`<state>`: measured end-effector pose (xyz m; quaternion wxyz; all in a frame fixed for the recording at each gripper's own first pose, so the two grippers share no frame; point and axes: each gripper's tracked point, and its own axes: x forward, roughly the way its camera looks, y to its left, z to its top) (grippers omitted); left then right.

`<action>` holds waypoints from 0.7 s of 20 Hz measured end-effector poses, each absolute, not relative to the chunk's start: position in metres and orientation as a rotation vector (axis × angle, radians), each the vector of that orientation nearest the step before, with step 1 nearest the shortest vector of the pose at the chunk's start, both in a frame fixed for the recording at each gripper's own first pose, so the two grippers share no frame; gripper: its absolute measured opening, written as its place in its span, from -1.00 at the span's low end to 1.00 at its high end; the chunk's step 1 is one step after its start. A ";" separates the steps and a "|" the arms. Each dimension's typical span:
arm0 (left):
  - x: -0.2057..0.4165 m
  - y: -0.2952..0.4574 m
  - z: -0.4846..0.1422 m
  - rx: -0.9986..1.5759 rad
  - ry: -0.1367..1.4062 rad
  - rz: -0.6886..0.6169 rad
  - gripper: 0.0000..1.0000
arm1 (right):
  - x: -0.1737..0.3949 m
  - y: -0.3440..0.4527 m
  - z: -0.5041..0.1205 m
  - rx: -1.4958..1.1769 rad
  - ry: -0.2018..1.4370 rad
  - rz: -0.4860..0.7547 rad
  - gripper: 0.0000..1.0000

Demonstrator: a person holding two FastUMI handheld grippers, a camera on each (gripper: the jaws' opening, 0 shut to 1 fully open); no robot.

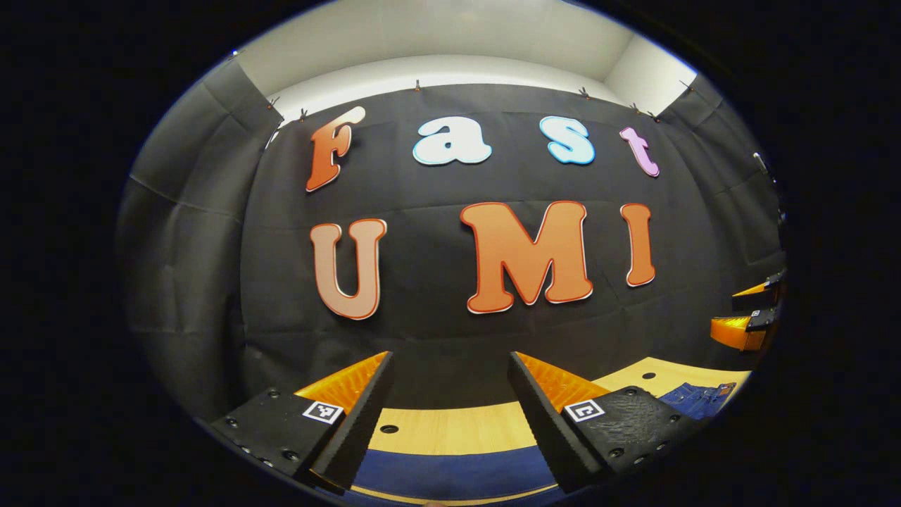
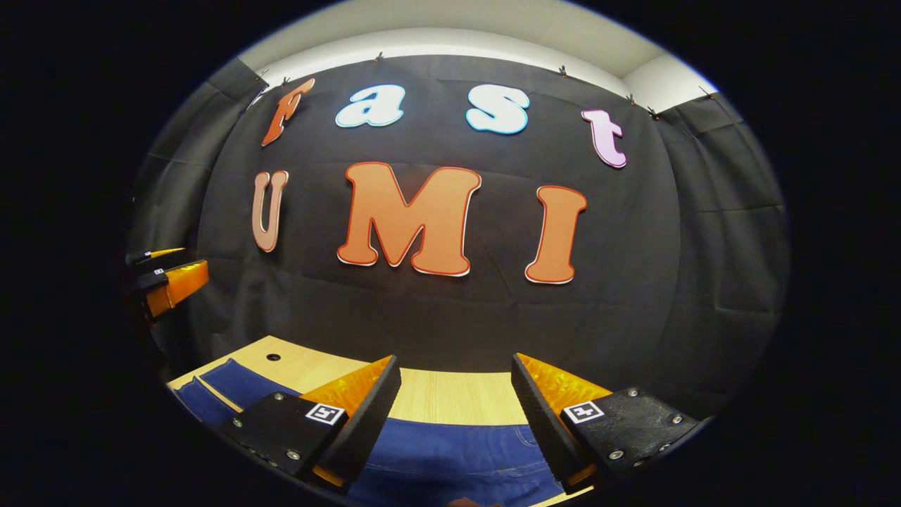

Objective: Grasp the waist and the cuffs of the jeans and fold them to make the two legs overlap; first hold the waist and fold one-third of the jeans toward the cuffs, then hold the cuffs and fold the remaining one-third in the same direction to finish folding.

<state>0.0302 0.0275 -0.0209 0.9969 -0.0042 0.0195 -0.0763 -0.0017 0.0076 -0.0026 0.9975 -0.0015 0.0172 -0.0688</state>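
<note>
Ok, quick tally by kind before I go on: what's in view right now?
Jeans: 1
Wooden table: 1
Grippers: 2, the left gripper and the right gripper, both open and holding nothing
Total: 4

Your booth is evenly lit from overhead; the pale ceiling strip (image 1: 436,42) reads brightest. Heavy fisheye bending curves the wooden table (image 2: 450,394) edge, and both views darken toward the rim. Focus is sharp at centre with no motion blur. Finger ridges show mild glare.
</note>
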 end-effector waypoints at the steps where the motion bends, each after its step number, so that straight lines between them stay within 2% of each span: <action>1: 0.029 0.036 -0.026 -0.006 0.053 -0.135 0.96 | -0.001 0.005 -0.006 -0.007 0.045 -0.139 0.94; 9: 0.016 0.101 -0.089 -0.053 0.258 -0.012 0.96 | 0.002 -0.027 -0.039 0.020 0.152 -0.167 0.94; 14: -0.015 0.147 -0.145 -0.134 0.429 0.094 0.96 | 0.003 -0.052 -0.073 0.056 0.260 -0.192 0.94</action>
